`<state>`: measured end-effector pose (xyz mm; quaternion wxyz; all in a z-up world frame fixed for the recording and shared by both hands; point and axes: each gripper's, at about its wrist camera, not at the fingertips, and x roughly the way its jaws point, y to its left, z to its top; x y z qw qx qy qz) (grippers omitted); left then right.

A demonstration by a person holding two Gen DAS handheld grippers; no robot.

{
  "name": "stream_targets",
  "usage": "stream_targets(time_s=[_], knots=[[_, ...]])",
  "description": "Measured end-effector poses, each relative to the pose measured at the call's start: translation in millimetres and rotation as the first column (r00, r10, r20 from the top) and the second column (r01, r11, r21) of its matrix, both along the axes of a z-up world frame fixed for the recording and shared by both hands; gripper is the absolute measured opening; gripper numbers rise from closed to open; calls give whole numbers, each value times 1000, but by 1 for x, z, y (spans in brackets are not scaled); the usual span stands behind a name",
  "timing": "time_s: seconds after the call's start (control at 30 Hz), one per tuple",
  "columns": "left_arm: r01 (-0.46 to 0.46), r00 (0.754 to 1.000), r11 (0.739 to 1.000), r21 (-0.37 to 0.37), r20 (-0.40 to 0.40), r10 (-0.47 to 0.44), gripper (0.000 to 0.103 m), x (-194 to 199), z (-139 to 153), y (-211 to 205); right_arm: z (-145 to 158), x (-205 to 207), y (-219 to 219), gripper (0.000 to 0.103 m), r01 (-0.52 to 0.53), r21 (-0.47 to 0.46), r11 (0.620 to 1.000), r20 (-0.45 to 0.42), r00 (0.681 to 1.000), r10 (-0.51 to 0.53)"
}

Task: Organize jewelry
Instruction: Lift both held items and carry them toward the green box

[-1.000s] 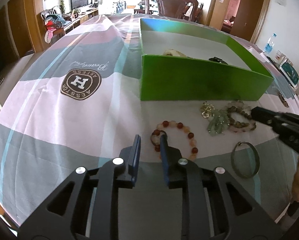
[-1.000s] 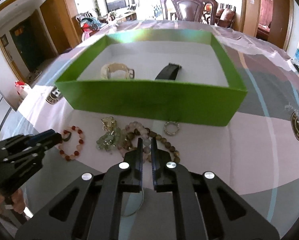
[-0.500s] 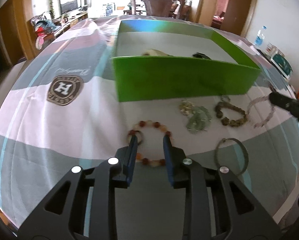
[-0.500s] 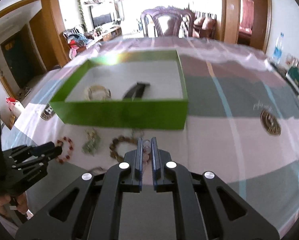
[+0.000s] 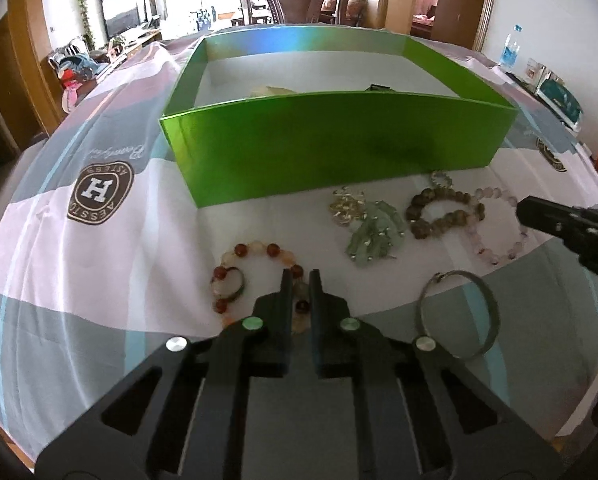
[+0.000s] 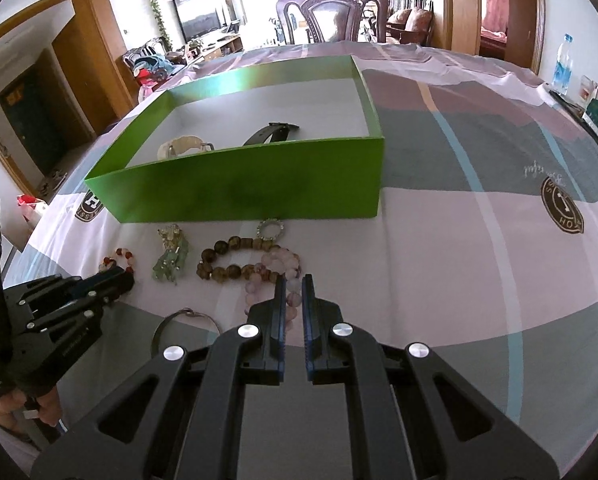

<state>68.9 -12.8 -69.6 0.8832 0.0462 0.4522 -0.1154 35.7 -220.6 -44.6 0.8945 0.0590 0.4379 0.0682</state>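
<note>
The left gripper (image 5: 300, 280) is held low over the cloth-covered bench (image 5: 99, 264), its fingers (image 5: 286, 292) drawn close together around beads on the near side of the red-and-orange bead bracelet (image 5: 255, 250); whether the beads are actually pinched cannot be told. The right gripper (image 6: 293, 284) is likewise lowered, pointing toward the green box (image 6: 259, 188), with its fingers (image 6: 279, 300) closed on the near beads of the pink bead bracelet (image 6: 273, 266). Between the two bracelets the brown bead bracelet (image 6: 231, 258) and a pale green cluster piece (image 6: 171, 260) are laid, just in front of the box wall. A metal bangle (image 5: 457, 314) is seen nearer the camera. Inside the box a cream-coloured band (image 6: 183, 146) and a black strap (image 6: 273, 132) are lying.
</note>
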Motion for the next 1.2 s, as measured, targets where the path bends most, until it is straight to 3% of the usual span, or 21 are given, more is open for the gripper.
stream_targets(time_s=[0.13,0.37,0.53,0.63,0.97,1.03,1.07,1.2], knots=[[2,1000,999,-54,4,-2,8,2,11,7,5,0,1,8,-6,4,1000,13,1000,6],[22,995,990,-140,99,-9,8,4,70,24,39,-3,10,8,-29,-15,999,100,995,30],[21,988,987,-162,154,4,8,3,100,28,71,-8,17,8,-45,-32,998,191,980,51],[9,987,987,-159,162,17,9,3,103,30,79,-8,22,8,-58,-42,997,213,975,65],[5,996,986,-164,91,10,8,4,75,28,50,0,18,8,-42,-62,997,128,991,49],[6,996,987,-163,90,9,9,3,73,28,33,2,17,20,-26,-103,994,80,996,35],[6,996,987,-162,87,8,9,3,71,28,26,4,15,32,-20,-110,994,57,998,27],[6,998,987,-161,69,5,9,3,63,27,-10,11,6,34,2,-140,990,-45,999,-8]])
